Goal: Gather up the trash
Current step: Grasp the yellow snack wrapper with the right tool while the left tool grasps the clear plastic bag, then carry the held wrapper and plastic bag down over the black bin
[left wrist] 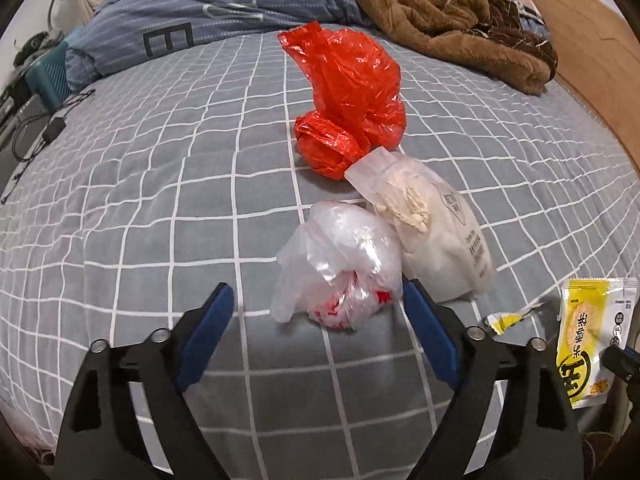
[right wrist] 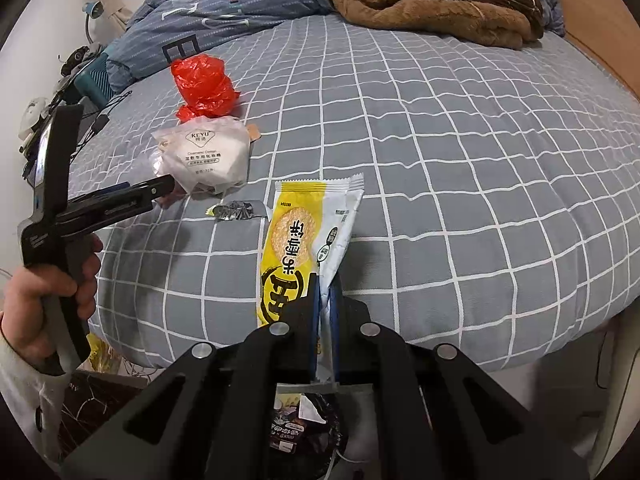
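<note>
- The bed (left wrist: 168, 184), covered by a grey sheet with a white grid, is where the trash is scattered; a blue duvet (left wrist: 208, 8) and a brown blanket (left wrist: 452, 12) are heaped at the far side.
- The red plastic bag (left wrist: 348, 96) is seen farthest of the trash, standing crumpled, its long axis roughly upright with the loose mouth pointing far and left.
- The white cotton-pad pouch (left wrist: 444, 232) lies just near of it, touching it; its long axis runs from far-left to near-right, the opened end toward the red bag.
- The clear plastic bag (left wrist: 340, 272) with red print sits crumpled against the pouch's left side; no clear long axis can be told.
- The yellow snack wrapper (right wrist: 296, 248) is pinched at its near end by the right gripper (right wrist: 325, 292), whose jaws are pressed together on it; its long axis runs near to far, the torn end pointing far, near the bed's near edge.
- A small torn foil scrap (right wrist: 236, 211) lies between the wrapper and the pouch.
- The left gripper (left wrist: 318, 304) is held with its jaws spread about the near part of the clear bag, the right pad beside the bag; a grip is not yet seen.
- The step in hand is judged to be picking up the clear bag; next, the jaws need to be closed on it without catching the pouch.
</note>
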A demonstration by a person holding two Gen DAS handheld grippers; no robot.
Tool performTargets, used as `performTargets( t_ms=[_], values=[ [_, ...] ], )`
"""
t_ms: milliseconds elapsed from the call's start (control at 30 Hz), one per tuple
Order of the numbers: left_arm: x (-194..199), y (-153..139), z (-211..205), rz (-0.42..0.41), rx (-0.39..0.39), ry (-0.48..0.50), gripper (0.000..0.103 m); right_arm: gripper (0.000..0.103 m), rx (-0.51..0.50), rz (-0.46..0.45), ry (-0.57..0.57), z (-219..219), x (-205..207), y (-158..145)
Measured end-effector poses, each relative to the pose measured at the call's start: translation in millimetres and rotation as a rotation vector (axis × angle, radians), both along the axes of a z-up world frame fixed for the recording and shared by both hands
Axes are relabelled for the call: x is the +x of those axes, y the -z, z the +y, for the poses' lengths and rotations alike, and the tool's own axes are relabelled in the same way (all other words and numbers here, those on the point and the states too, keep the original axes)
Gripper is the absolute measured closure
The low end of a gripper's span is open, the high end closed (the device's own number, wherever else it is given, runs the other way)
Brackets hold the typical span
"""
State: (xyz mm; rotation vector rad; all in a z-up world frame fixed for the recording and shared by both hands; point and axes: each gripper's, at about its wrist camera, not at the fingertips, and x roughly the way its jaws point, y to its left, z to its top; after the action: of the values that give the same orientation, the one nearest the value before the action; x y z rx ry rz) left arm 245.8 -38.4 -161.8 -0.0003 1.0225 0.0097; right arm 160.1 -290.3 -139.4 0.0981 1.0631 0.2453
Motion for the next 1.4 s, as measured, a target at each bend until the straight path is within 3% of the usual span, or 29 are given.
performTargets(
  t_ms=[133,200,367,767,800,1400],
  values=[
    [5,3,-4,0.009,0.010,0.027,0.036,0.098,0.001,-0.001,-0.001,0,0,0],
    [8,5,-6,0.027,-0.007,0.034,0.049,0.098,0.004,-0.003,0.002,0,0,0],
    [2,2,-9,0.023,-0.008,0.028,0.055,0.098,0.008,-0.013,0.002,1,-2,-4],
    [-59,-22,19,-0.015,-0.020,-0.079,0.058,0.099,0.035,-0.062,-0.025,20,-15,-27],
    [-65,-24,21,-0.018,-0.018,-0.082,0.063,0.099,0.040,-0.066,-0.026,22,-16,-29],
    [-131,-52,32,-0.053,-0.066,-0.090,0.064,0.099,0.029,-0.104,-0.062,47,-53,-55]
  ],
)
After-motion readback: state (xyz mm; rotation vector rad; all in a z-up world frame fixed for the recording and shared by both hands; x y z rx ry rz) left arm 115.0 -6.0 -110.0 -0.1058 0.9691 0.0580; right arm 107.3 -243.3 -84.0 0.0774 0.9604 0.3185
